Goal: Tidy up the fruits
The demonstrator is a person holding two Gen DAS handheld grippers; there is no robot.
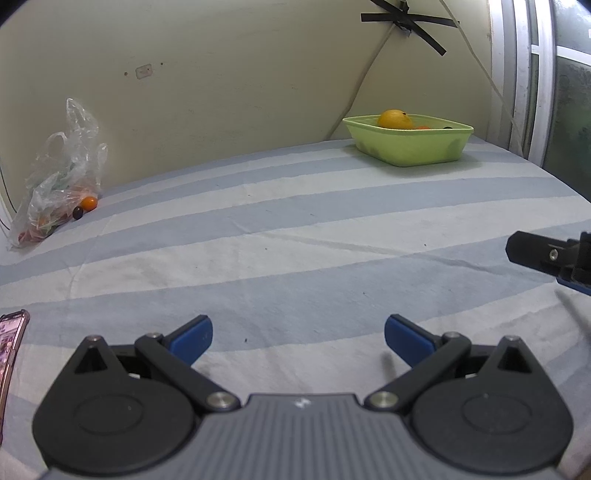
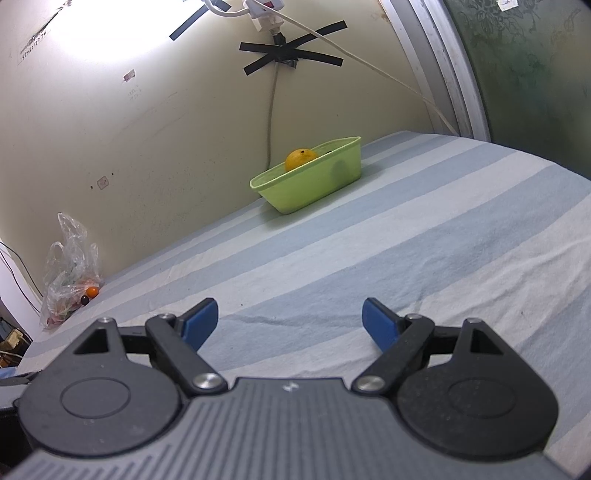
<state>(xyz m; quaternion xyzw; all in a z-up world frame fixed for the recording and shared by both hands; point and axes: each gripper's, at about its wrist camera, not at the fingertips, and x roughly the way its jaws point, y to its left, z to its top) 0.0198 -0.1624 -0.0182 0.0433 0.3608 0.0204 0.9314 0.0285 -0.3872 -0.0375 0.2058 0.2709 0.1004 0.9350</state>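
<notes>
I am between fetches: my left gripper [image 1: 298, 338] and my right gripper [image 2: 290, 320] both hover over the blue-and-white striped bed sheet [image 1: 295, 236] with jaws spread wide and nothing between the blue pads. The light green rectangular plastic tub [image 1: 408, 146] sits at the far side of the bed near the wall, already holding a large round yellow-orange fruit [image 1: 394, 119]. Well apart from it, at the far left, the crumpled clear plastic bag [image 1: 61, 177] leans on the wall with a small orange fruit [image 1: 89, 202] and a small dark oval fruit [image 1: 78, 212] at its mouth. I judge the next move is a long reach to those two and a gentle pinch, since they could roll. Only the left view shows a phone in a pink case [image 1: 11, 354] at the bed's near edge, and more small fruit inside the tub; only the right view shows the white power strip [image 2: 264, 9] on the wall.
</notes>
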